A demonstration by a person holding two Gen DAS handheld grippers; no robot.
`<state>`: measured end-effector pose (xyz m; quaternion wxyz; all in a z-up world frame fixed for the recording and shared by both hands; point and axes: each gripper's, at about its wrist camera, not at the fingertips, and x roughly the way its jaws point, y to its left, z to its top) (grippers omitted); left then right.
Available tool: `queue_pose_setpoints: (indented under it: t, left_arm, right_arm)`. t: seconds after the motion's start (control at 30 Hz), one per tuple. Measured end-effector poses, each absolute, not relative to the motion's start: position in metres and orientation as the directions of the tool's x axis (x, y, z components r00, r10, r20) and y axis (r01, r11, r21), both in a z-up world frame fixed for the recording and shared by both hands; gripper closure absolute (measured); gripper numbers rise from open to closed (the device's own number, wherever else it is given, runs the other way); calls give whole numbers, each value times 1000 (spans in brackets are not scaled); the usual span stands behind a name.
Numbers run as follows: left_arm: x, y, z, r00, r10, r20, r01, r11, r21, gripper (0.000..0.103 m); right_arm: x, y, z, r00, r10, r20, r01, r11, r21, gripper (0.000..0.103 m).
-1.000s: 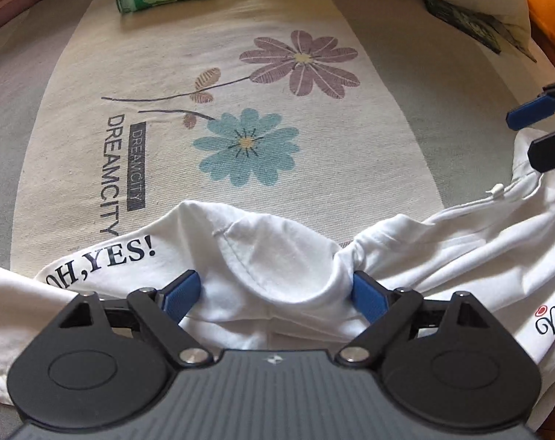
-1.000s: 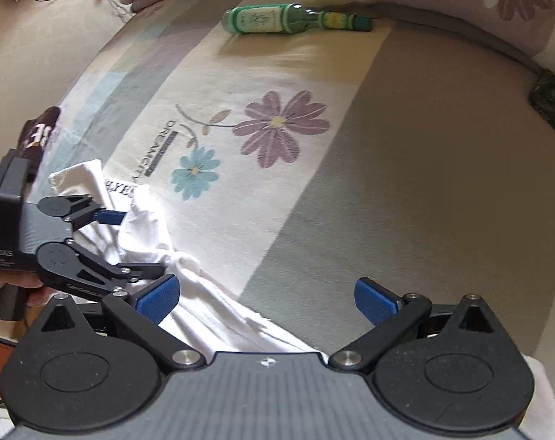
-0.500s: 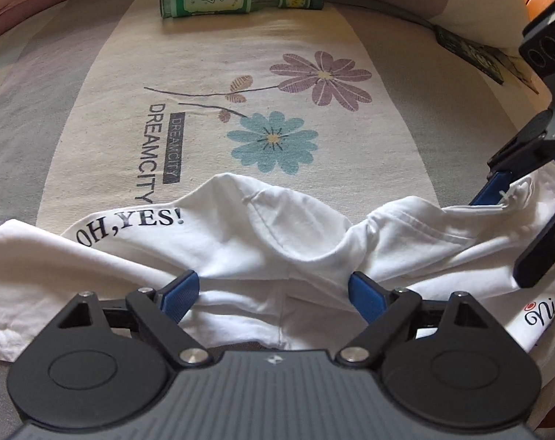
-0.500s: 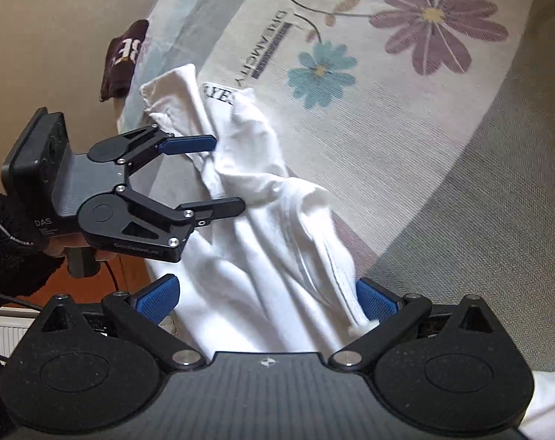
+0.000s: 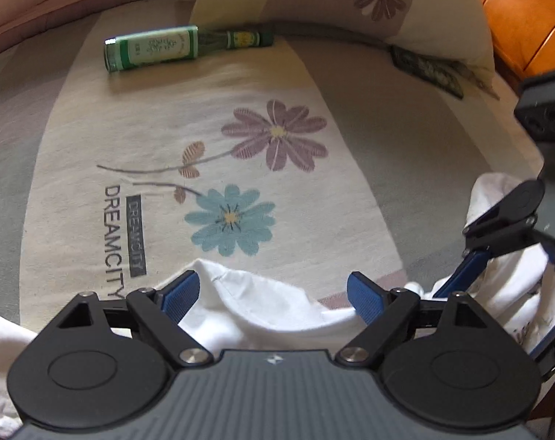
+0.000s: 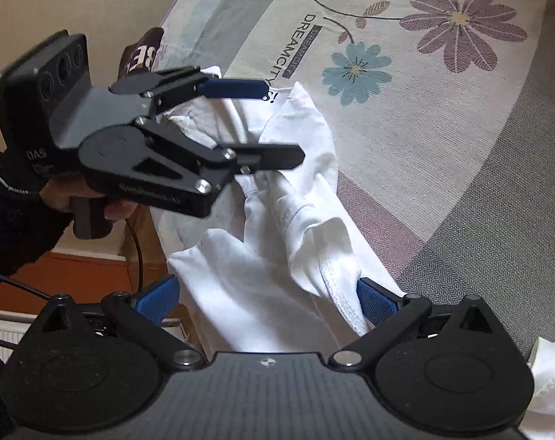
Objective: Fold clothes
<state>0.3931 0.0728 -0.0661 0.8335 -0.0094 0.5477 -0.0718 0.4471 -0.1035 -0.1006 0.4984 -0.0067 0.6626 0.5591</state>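
My left gripper [image 5: 273, 293] has its jaws spread wide. A fold of the white shirt [image 5: 262, 315] lies between the pads, but neither pad presses on it. My right gripper [image 6: 268, 295] also stands with jaws apart; a hemmed edge of the shirt [image 6: 277, 227] rests against the pad at 3 o'clock, and the pad at 9 o'clock is clear of the cloth. Nothing is gripped by either side.

The shirt lies bunched along the near edge of the bed [image 5: 405, 146], running from the left gripper toward the right gripper [image 5: 497, 242] at 3 o'clock in the left view. I judge the cloth to be light, limp and thin. It will sag and twist when lifted, so a single-layer pinch may slip. I would take hold at the stitched hem or a seam, where the fabric is doubled.

Both grippers point down at the bed, the left steeply. In the right view, the left gripper [image 6: 248, 121] sits at 10 o'clock above the shirt, held by a hand [image 6: 90, 198] in a dark sleeve.

A green bottle [image 5: 182, 47] lies at 12 o'clock, well apart from the shirt.
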Motion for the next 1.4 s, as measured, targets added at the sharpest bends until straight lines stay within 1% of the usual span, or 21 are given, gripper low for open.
queue_pose_setpoints:
  t: [0.13,0.3,0.5,0.53,0.63,0.73,0.83,0.9,0.93,0.97,1.0,1.03,1.13,1.27,1.4]
  left_arm:
    - [378,81,-69,346,-144,-927,67,989,-129,17]
    - [368,89,-61,332,-135,-934,76,990,-116,17]
    - [375,96,-57,365,-114,-924,40,993,-107,17]
    - [377,98,-55,377,-105,-920,31,994,-101,17]
    - [381,108,-47,409,-80,-909,-22,995,-98,17]
    - [381,119,-41,427,-67,-902,-71,992,-107,17]
    - [378,122,-39,429,-56,-902,-79,992,-99,16]
    - [376,120,-41,421,-57,-905,-77,992,-98,16]
    - [376,119,-42,418,-60,-907,-75,992,-101,16]
    - [375,118,-42,414,-64,-908,-73,992,-104,16]
    - [374,116,-42,413,-67,-908,-70,992,-105,16]
    - [373,115,-42,414,-68,-908,-64,993,-103,16]
    - [370,111,-40,419,-62,-906,-47,995,-90,16]
    - [369,111,-39,419,-59,-906,-47,995,-86,16]
    - [370,113,-38,423,-57,-904,-66,993,-94,16]
  right_arm:
    - [447,-103,-97,-517,557,-650,-559,355,749,0]
    - [443,-96,-85,-558,539,-631,-589,278,758,0]
    - [441,-75,-82,-470,503,-725,-746,213,631,0]
    - [439,-70,-84,-451,490,-746,-776,198,599,3]
    - [430,-57,-90,-405,424,-810,-858,129,496,38]
    - [417,-56,-82,-360,427,-829,-905,57,423,38]
    - [402,-57,-71,-315,447,-837,-937,-3,350,38]
    - [391,-55,-72,-250,428,-869,-965,-32,262,38]
    - [385,-54,-74,-213,416,-884,-976,-47,213,43]
    - [380,-53,-76,-182,403,-897,-983,-64,171,61]
    - [378,-52,-77,-163,394,-905,-987,-74,146,72]
    - [380,-52,-77,-155,395,-905,-988,-64,141,87]
    - [395,-53,-70,-127,424,-897,-990,-2,139,89]
    - [424,-51,-57,-32,456,-889,-992,92,83,93]
    - [457,-45,-57,40,463,-885,-985,168,44,94]
